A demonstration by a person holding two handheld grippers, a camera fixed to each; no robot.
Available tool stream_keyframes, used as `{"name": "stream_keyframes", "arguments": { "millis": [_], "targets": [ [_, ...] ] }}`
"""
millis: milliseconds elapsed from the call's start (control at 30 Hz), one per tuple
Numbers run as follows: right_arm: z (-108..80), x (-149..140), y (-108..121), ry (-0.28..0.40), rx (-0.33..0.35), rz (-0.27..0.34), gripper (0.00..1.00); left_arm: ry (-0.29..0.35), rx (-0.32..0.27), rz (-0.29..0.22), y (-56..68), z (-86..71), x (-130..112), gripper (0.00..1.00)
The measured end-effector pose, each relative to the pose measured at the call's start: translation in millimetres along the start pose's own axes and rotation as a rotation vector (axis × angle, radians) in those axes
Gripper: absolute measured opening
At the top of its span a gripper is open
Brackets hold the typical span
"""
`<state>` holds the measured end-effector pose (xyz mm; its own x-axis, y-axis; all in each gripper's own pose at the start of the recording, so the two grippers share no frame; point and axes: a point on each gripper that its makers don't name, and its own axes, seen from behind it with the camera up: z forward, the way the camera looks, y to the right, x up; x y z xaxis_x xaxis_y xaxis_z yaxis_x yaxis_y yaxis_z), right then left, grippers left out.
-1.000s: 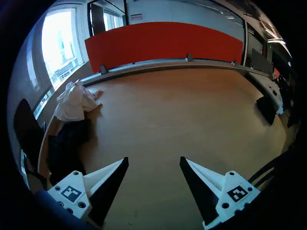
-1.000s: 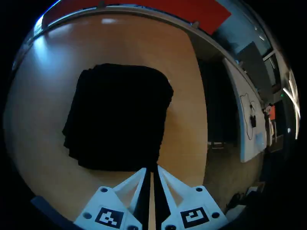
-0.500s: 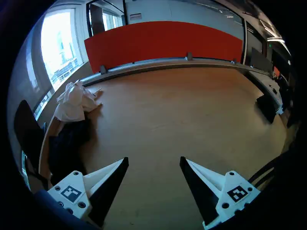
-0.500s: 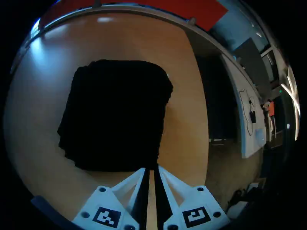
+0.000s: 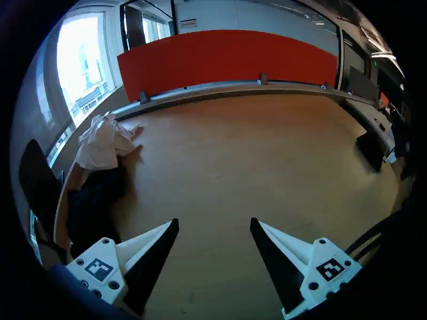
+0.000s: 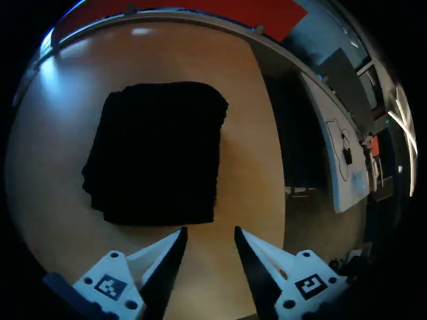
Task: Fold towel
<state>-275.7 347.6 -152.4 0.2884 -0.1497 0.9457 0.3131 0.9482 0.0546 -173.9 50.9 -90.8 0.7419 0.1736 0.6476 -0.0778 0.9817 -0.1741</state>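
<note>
A black towel [image 6: 155, 154] lies folded into a flat square on the wooden table [image 6: 251, 176] in the right gripper view. My right gripper [image 6: 209, 234] stands open just in front of the towel's near edge, with nothing between its fingers. In the left gripper view my left gripper [image 5: 213, 226] hovers open over bare wood [image 5: 240, 154], holding nothing.
A crumpled white cloth [image 5: 104, 143] and a dark garment [image 5: 91, 202] lie at the table's left edge. A red partition [image 5: 229, 56] runs along the far side. The table's right edge drops to a dark floor and a white desk [image 6: 336, 170].
My right gripper has opened and let go of the towel's near right corner, backing off slightly. The left gripper has stayed still.
</note>
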Motion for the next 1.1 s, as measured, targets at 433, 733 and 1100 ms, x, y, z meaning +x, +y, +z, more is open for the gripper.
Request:
{"name": "stream_keyframes", "arguments": {
  "millis": [433, 733, 1100],
  "targets": [
    [-14.1, 3, -4, 0.041, 0.009, 0.023, 0.91, 0.011, -0.006, -0.001, 1.0, -0.4, 4, 1.0],
    [-35.5, 22, -9, 0.145, 0.025, 0.09, 0.91, 0.025, -0.001, -0.009, -2.9, -1.3, 9, 1.0],
    [-73.9, 63, -16, 0.376, 0.037, 0.236, 0.91, 0.046, 0.001, -0.022, -3.9, -1.8, 20, 1.0]
  ]
}}
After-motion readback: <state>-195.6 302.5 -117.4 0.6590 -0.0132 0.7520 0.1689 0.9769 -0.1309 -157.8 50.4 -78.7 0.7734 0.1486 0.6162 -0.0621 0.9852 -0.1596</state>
